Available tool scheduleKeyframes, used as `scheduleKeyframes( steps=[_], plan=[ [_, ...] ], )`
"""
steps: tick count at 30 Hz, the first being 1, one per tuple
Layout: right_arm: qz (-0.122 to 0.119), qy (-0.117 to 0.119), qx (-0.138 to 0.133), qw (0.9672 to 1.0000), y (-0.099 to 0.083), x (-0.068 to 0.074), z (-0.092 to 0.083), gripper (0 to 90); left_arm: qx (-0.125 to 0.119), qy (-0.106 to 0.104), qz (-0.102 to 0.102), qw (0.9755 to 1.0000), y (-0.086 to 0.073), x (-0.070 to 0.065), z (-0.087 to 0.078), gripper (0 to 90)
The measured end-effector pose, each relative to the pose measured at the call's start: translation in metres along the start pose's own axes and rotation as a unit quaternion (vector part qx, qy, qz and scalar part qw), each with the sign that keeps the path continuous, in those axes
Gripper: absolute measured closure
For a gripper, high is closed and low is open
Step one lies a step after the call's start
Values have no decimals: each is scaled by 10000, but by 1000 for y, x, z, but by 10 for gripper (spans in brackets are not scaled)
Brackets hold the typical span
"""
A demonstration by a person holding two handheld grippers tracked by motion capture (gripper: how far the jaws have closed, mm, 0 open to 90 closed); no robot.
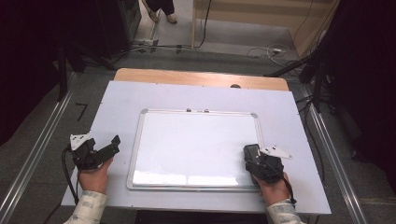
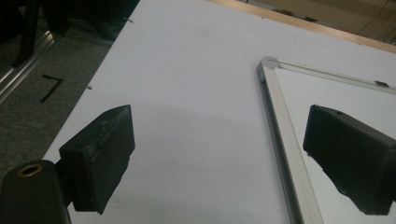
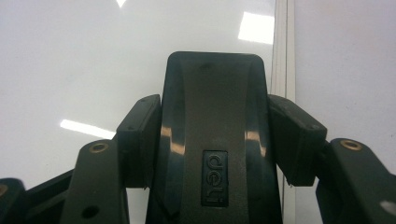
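Note:
A blank whiteboard point(image 1: 196, 140) with a silver frame lies flat in the middle of the white table point(image 1: 116, 102). My right gripper point(image 1: 253, 157) is over the board's near right corner, shut on a black eraser point(image 1: 251, 151). In the right gripper view the eraser point(image 3: 212, 84) is marked "deli" and sits clamped between both pads, over the board's surface point(image 3: 93, 56) beside its right frame edge. My left gripper point(image 1: 103, 144) is held just left of the board, jaws wide apart. In the left gripper view it point(image 2: 219, 126) has nothing between its jaws, and the board's left frame point(image 2: 280, 121) runs between them.
A wooden table edge point(image 1: 201, 78) shows at the back. Metal rails point(image 1: 42, 140) run along the floor on both sides. Cables point(image 1: 275, 50) and dark stands lie beyond the table, and a person's feet point(image 1: 161, 14) stand far back.

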State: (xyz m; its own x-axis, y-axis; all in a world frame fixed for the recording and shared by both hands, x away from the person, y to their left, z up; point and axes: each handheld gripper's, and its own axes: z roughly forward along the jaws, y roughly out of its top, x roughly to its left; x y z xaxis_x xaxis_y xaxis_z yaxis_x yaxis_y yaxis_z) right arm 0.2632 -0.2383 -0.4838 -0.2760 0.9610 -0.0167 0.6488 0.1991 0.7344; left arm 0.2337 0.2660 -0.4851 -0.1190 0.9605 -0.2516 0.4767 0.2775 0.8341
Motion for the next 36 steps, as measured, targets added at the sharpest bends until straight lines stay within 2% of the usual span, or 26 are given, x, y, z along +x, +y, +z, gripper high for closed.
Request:
scheduleKeyframes(
  steps=[2, 8, 13, 22, 28, 31, 36],
  plan=[
    [-3, -35, -1, 10000, 0, -1, 1, 380, 1, 1, -1, 10000, 0, 0, 0, 95],
    [189, -128, 53, 9997, -1, -5, 4, 381, 7, 3, 2, 10000, 0, 0, 0, 95],
    [163, -204, 191, 9995, -2, -3, 9, 381, 10, 4, 3, 10000, 0, 0, 0, 95],
    [316, -340, 199, 9987, -1, 0, 9, 381, 7, 8, 6, 10000, 0, -1, 1, 95],
    [260, -460, 161, 9985, -1, 2, 8, 368, 8, 9, 5, 10000, 0, 0, 0, 95],
    [232, -368, -32, 9991, 1, 1, 4, 296, 11, 10, 8, 10000, 0, 0, 0, 95],
    [297, -223, -121, 9992, 2, -4, -2, 260, 5, 9, 7, 10000, 0, 0, 0, 95]
  ],
)
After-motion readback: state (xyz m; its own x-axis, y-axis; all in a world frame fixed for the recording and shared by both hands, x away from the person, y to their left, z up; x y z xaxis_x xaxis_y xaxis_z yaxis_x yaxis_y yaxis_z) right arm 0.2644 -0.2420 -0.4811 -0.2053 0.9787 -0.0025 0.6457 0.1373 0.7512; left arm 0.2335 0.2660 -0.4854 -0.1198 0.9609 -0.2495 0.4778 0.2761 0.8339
